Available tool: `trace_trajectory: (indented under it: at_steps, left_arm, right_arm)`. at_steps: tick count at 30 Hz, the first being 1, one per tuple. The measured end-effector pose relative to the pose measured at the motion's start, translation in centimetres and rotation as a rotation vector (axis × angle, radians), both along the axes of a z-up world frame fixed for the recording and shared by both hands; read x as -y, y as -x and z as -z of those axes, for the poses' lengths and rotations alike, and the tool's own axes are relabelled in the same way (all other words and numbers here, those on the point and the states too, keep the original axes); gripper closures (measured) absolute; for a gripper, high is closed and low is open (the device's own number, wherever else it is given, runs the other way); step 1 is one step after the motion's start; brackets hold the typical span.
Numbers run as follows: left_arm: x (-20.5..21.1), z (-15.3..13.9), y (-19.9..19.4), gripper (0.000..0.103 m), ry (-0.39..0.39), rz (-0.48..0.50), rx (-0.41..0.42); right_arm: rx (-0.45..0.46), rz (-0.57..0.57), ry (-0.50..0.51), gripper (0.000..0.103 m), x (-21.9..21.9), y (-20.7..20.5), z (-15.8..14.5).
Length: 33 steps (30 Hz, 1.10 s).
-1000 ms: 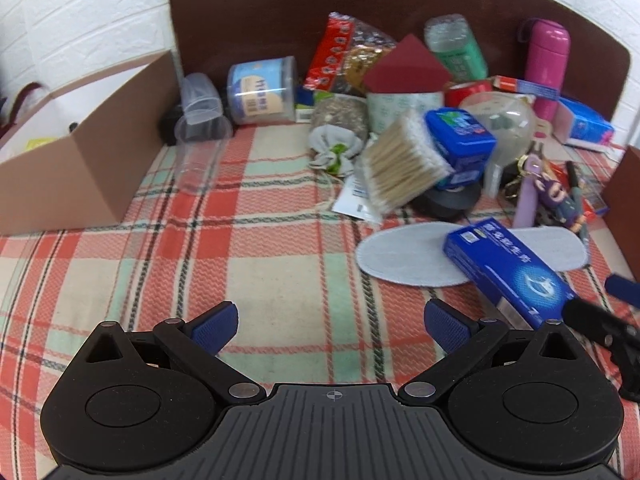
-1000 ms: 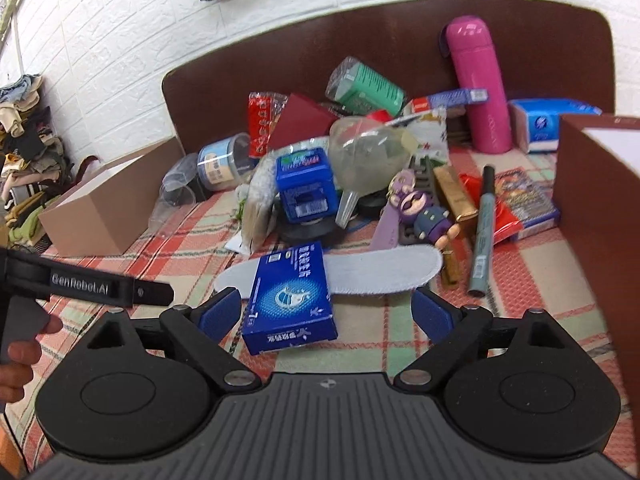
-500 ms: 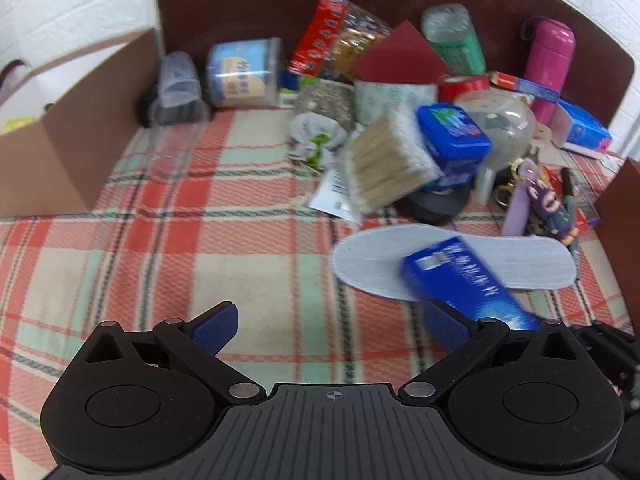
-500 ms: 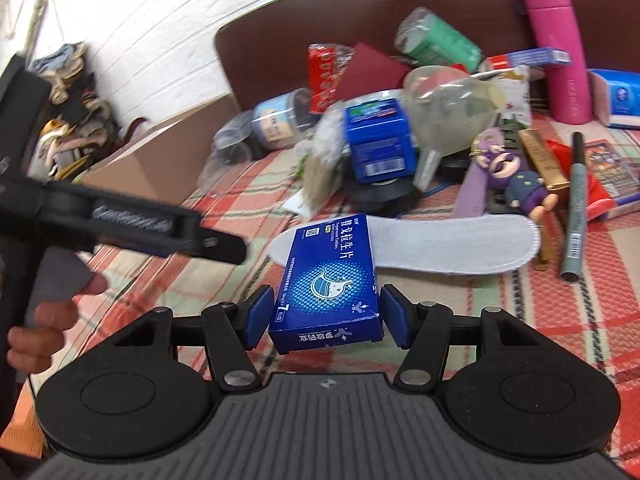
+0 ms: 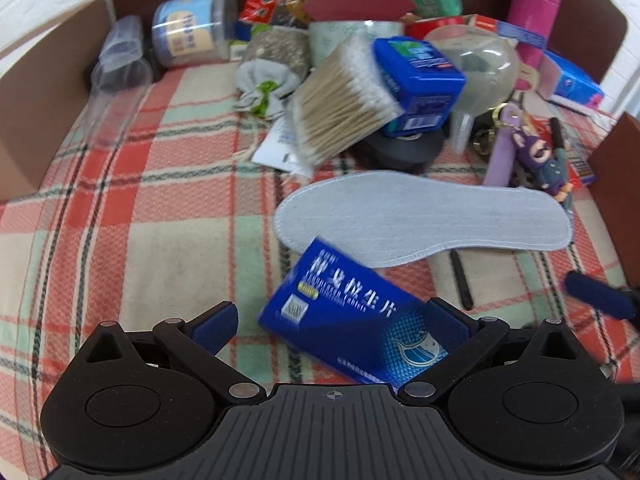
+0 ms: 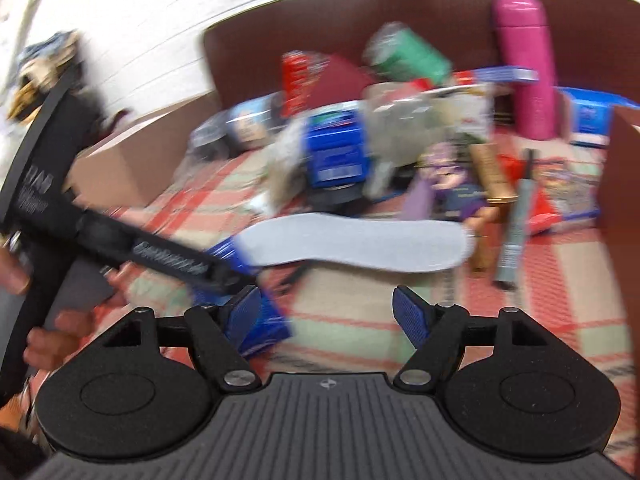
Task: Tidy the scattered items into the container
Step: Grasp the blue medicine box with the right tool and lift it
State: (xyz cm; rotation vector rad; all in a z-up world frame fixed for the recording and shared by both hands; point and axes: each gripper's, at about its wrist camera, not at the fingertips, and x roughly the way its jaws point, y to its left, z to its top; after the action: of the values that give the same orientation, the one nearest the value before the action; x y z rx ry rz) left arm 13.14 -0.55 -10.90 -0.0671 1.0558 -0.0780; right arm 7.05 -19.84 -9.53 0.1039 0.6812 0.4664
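A blue medicine box [image 5: 344, 312] lies tilted on the plaid cloth between the wide-apart fingers of my left gripper [image 5: 332, 322], close against the right finger. That gripper is open. In the blurred right wrist view my right gripper [image 6: 328, 316] is open with nothing between its fingers; the blue box [image 6: 260, 324] shows just behind its left finger. A fingertip of the right gripper [image 5: 596, 294] shows at the right edge of the left wrist view. A hand [image 6: 44, 344] holds the left gripper's body [image 6: 52, 184].
A white insole [image 5: 424, 216] lies just beyond the box. Behind it is a heap: cotton swabs [image 5: 340, 104], a blue tin [image 5: 416, 76], black tape, a pink bottle [image 5: 534, 4]. An open cardboard box [image 5: 36, 120] stands left, a brown box [image 5: 616, 184] right.
My right gripper, shut on the blue box half a second ago, has opened and let it go. The left gripper has moved in, so the box now sits between its fingers.
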Motion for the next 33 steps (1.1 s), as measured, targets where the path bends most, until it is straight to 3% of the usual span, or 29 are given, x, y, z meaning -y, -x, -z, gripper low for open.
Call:
trace_trajectory:
  at_steps: [5,14,19,22,24,25,27,29,33]
  left_arm:
    - [-1.3,-0.3,0.3,0.000,-0.005,-0.055,0.002]
    - [-3.6,-1.2,-0.4,0.001,0.005,-0.051,0.004]
    - [-3.8,-0.1,-2.3,0.006,0.060,-0.004,-0.033]
    - [-3.7,0.0,-1.8,0.018,0.087,0.041,-0.006]
    - [-3.7,-0.3,-1.2,0.037,0.112,0.071,0.012]
    - [-3.8,-0.5,-1.0,0.059,0.131,0.085,0.015]
    - [-3.7,-1.0,-0.3,0.075,0.106,0.104,0.030]
    - [-3.7,-1.3,0.6,0.075,0.058,0.126,0.047]
    - [-4.4,-1.8,1.9,0.043,0.035,0.154,0.063]
  right_arm:
    - [-0.018,0.043,0.020,0.028,0.4,-0.7,0.5]
    - [-0.027,0.049,0.070,0.029,-0.2,-2.0,1.0]
    - [-0.079,0.025,-0.023,0.029,-0.2,-3.1,1.7]
    - [-0.101,0.039,-0.079,0.029,0.0,-3.9,2.0]
    - [-0.120,0.052,-0.131,0.030,0.4,-4.5,2.2]
    - [-0.123,0.045,-0.128,0.031,0.2,-4.6,2.1]
    - [-0.120,0.014,-0.113,0.033,-0.3,-4.5,1.7]
    - [-0.107,-0.035,-0.091,0.033,-1.0,-4.1,1.2]
    - [-0.069,-0.177,-0.018,0.027,-2.6,-2.2,0.7]
